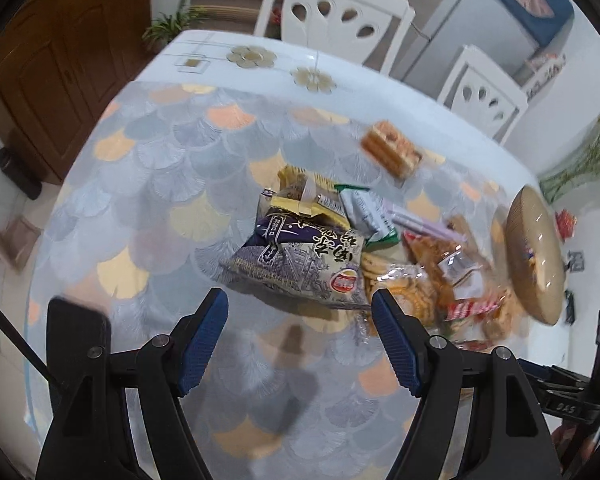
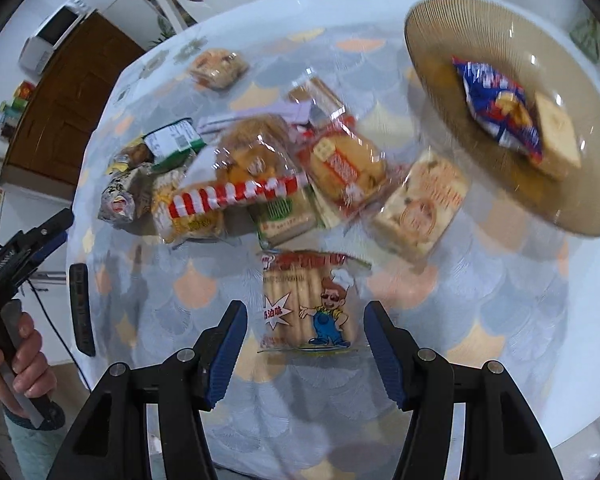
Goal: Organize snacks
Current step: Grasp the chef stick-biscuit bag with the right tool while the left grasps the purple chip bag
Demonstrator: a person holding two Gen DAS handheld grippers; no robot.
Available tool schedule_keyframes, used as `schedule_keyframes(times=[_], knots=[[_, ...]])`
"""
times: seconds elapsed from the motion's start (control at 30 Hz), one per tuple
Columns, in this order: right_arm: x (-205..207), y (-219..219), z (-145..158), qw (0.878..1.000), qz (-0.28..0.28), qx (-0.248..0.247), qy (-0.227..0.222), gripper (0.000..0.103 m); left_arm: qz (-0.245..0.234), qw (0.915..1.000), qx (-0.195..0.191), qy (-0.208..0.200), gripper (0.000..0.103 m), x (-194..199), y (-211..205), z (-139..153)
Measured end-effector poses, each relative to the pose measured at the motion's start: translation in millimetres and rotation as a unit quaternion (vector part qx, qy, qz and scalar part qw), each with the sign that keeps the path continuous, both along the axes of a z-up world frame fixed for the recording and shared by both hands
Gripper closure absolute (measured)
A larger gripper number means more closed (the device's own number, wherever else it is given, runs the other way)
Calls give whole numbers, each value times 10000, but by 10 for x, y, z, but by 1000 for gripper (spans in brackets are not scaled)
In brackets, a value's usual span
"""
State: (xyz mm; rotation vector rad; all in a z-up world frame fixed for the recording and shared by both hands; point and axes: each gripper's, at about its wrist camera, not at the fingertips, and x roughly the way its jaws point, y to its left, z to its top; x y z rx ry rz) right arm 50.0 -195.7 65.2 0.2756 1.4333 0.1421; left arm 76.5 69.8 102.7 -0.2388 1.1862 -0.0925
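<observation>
The left hand-held gripper (image 1: 298, 320) hangs spread over the desk (image 1: 148, 184), its ribbed blue pads (image 1: 204, 344) holding nothing — only the scallop-patterned cloth lies between them. Just beyond, at twelve o'clock, sits the snack heap: a glossy purple-and-silver crinkled packet (image 1: 300, 260) nearest, a green-edged white sachet (image 1: 364, 216) behind it, and clear cellophane packs of golden biscuits (image 1: 412, 292) at two o'clock. A lone orange wafer pack (image 1: 392, 152) lies apart, farther back.

The right hand-held gripper (image 2: 306, 344) is likewise parted, pinching nothing. A transparent bag of pale biscuit sticks (image 2: 304, 304) with a cartoon chef lies flat on the cloth at its twelve o'clock, its near end reaching in between the pad tips; I cannot tell if they touch it. Past it the heap shows a red-and-white striped wrapper (image 2: 236, 196) and a square nougat-like block (image 2: 420, 204). At one o'clock stands a round, ribbed tan glass plate (image 2: 432, 64) — holding a blue foil packet (image 2: 496, 108) and a pale cake square (image 2: 556, 128).
</observation>
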Motion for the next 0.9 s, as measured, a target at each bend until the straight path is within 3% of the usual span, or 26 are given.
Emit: schedule_keyframes(times=[0.13, 0.27, 0.3, 0.37, 0.43, 0.9], knots=[[15, -28, -135, 9997, -192, 100, 141, 44, -290, 9991, 297, 94, 30, 207, -111, -157], [14, 14, -237, 9994, -250, 179, 171, 43, -493, 9982, 280, 190, 25, 392, -145, -296], [13, 37, -261, 9995, -241, 140, 171, 41, -530, 9980, 290, 208, 25, 435, -156, -335], [22, 75, -317, 9996, -237, 28, 178, 27, -605, 9971, 379, 267, 24, 507, -173, -410], [42, 101, -372, 9995, -245, -9, 212, 26, -691, 9963, 393, 325, 23, 563, -180, -480], [190, 324, -745, 9967, -42, -524, 624, 26, -952, 9928, -385, 610, 14, 573, -89, -636]])
